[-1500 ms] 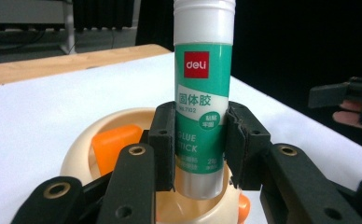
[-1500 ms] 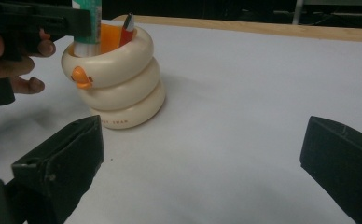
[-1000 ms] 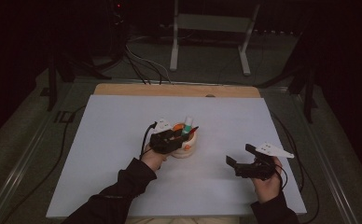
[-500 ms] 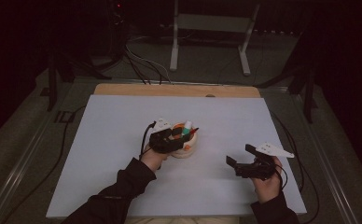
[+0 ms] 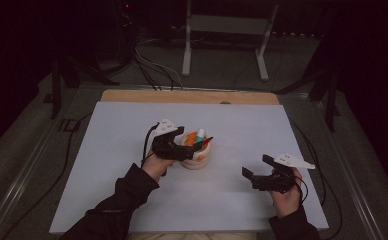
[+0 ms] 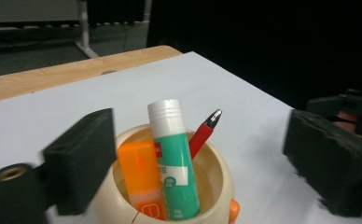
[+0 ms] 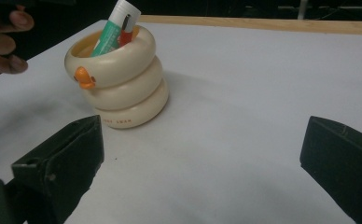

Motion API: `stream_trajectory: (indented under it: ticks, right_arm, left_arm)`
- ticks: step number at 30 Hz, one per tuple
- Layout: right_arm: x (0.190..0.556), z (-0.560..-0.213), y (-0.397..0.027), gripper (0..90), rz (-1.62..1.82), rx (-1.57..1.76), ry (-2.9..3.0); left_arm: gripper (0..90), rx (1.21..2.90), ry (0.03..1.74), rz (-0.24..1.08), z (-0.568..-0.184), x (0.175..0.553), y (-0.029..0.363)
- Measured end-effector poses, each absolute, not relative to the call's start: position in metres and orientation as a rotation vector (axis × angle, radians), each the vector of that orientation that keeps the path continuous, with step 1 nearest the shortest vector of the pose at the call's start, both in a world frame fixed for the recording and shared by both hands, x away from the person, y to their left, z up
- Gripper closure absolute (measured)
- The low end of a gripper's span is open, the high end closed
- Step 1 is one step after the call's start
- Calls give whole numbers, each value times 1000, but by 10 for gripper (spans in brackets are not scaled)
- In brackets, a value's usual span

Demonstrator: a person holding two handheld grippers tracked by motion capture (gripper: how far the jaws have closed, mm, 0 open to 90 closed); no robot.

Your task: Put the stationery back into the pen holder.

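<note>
Cream duck-shaped holder [image 5: 197, 156] standing mid-sheet on the white mat [image 5: 107, 150], with 3 items inside: green glue stick [image 6: 173, 158], orange block [image 6: 142, 177], red pen [image 6: 203, 134]; left gripper [image 5: 186, 154] just above the holder's rim, jaws just opened wide, nothing clamped; right gripper [image 5: 254, 176] well right of the holder, jaws apart, empty. Risk: a left jaw clipping the rim or glue stick on withdrawal, tipping the holder and spilling the contents.

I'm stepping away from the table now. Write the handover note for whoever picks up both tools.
Left tool: jaws have just been opening, nothing gripped, poised over the cream holder.
Right tool: open, empty, apart from the holder on the white mat.
In the holder: green glue stick, orange stick, red pen.
Done: all three stand inside.
Left: apparently just drawing the left tool clear.
</note>
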State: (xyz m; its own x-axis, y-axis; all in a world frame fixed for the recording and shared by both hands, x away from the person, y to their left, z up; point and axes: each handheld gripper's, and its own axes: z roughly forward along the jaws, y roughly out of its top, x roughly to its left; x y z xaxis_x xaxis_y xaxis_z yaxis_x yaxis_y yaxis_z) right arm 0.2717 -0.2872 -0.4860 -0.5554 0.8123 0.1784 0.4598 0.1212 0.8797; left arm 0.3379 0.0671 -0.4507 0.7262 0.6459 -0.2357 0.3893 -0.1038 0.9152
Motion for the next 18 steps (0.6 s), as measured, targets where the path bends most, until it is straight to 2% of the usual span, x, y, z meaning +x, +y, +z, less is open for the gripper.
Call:
stream_trajectory:
  ticks: [2,3,5,14,18]
  right_arm:
    - [272,-486,-287,0,1410,1236,2060]
    - [272,-486,-287,0,1414,1234,2060]
    - [272,-486,-287,0,1412,1231,2062]
    - [272,-487,-286,0,1419,1227,2064]
    - [272,-487,-287,0,1425,1231,2063]
  left_arm:
    - [74,1730,821,270,-448,338,70]
    - [35,1735,812,265,-447,338,72]
    - [18,1744,804,261,-444,339,76]
    - [3,1803,695,257,-436,337,89]
    - [3,1834,663,215,-436,336,95]
